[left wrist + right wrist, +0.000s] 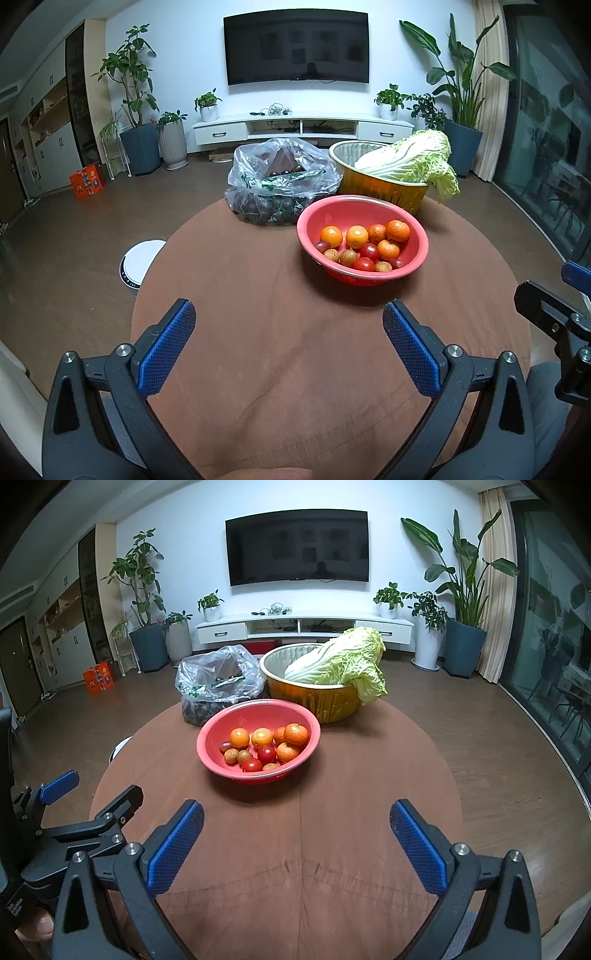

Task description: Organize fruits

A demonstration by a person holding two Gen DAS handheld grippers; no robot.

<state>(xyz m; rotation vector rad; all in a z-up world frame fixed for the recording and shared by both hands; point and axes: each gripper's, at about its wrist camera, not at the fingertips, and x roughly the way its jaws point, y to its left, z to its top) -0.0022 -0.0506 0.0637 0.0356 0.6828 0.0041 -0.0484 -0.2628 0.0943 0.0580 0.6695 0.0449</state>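
Note:
A red bowl (413, 229) (214, 731) stands on the round brown table (258, 277) (351, 794). It holds small oranges (357, 236) (296, 734), cherry tomatoes (364, 264) (252, 764), longans (348, 257) (231, 756) and a grape (322, 245). My left gripper (289, 314) is open and empty, near the table's front, short of the bowl. My right gripper (296, 814) is open and empty, also short of the bowl. The left gripper also shows at the left edge of the right wrist view (92, 786).
A clear plastic bag (280, 181) (218, 681) of dark fruit lies behind the bowl. A gold basin (380, 186) (314, 698) with a napa cabbage (410, 158) (343, 662) stands at the back right. A white round device (138, 266) sits on the floor left of the table.

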